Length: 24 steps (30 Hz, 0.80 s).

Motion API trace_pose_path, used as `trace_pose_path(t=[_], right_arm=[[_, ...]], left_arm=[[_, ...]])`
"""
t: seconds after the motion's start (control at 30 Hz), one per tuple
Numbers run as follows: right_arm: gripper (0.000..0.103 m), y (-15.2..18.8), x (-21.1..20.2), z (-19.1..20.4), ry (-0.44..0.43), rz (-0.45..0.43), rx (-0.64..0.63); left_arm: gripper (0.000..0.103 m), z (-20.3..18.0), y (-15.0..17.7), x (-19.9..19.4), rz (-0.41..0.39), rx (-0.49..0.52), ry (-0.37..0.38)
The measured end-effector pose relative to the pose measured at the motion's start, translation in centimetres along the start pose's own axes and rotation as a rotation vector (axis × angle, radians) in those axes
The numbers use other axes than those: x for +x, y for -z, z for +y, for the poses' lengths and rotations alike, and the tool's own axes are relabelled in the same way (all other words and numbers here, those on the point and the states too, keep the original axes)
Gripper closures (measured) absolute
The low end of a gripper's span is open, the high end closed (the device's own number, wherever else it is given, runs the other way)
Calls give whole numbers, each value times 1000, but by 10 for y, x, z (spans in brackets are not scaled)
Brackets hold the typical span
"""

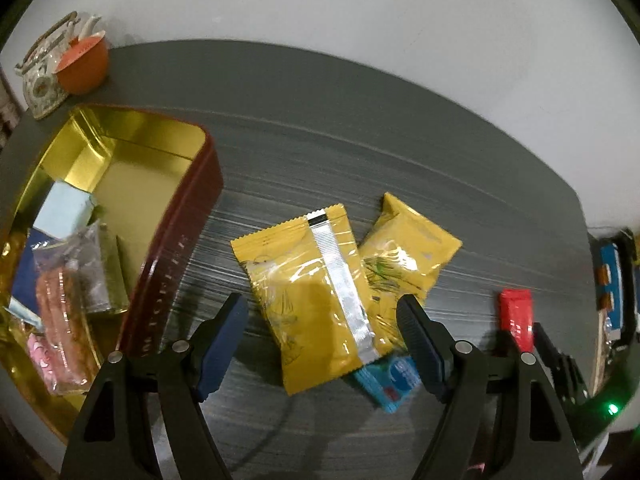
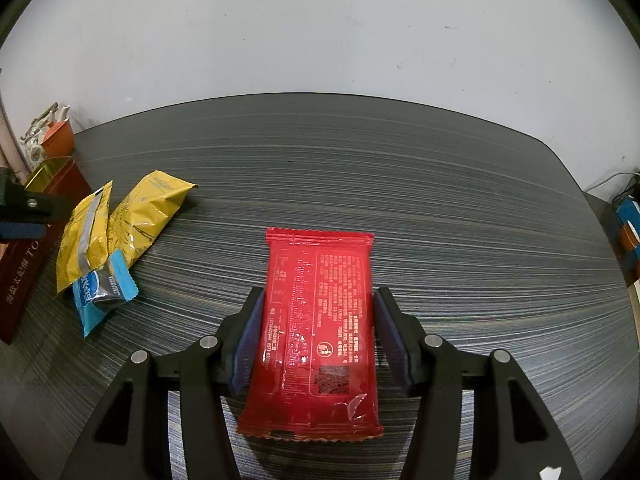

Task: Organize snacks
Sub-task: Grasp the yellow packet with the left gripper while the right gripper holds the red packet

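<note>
My left gripper [image 1: 322, 314] is open above a yellow snack packet [image 1: 308, 292] with a silver seam, its fingers on either side, not touching. A second yellow packet [image 1: 408, 252] lies behind it and a blue packet [image 1: 390, 380] pokes out beneath. The open tin [image 1: 188, 236], gold inside and dark red outside, holds several snacks at the left. My right gripper [image 2: 318, 316] is shut on a red packet [image 2: 316, 332], pads against both its sides. The same yellow packets [image 2: 86, 236] and blue packet [image 2: 100, 292] lie at the left in the right wrist view.
A dark striped table [image 1: 360, 140] ends at a white wall. An orange cup [image 1: 82, 64] and a patterned teapot [image 1: 40, 76] stand at the back left corner. The right gripper with the red packet [image 1: 516, 316] shows at the right. Blue boxes [image 2: 628, 220] sit off the table's right edge.
</note>
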State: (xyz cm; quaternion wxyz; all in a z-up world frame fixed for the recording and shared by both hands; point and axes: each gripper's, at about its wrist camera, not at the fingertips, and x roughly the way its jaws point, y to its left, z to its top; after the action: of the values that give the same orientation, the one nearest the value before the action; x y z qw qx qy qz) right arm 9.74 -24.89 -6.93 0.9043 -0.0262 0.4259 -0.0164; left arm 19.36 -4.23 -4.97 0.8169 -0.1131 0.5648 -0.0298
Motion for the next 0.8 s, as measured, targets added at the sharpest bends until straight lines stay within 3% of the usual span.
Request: trace_pose_path(t=[0.3,0.63,0.8], right_arm=[[50,0,0,-1,-1,0,0],[50,1,-4,-8,-2,0,1],[50,4,-6,-10,0,0,0]], left_arm=[[26,-5,-6,24,22,-14,-49],[45,-12,0,33,31,31,-67],[46,-8,10,25,27,52,-63]])
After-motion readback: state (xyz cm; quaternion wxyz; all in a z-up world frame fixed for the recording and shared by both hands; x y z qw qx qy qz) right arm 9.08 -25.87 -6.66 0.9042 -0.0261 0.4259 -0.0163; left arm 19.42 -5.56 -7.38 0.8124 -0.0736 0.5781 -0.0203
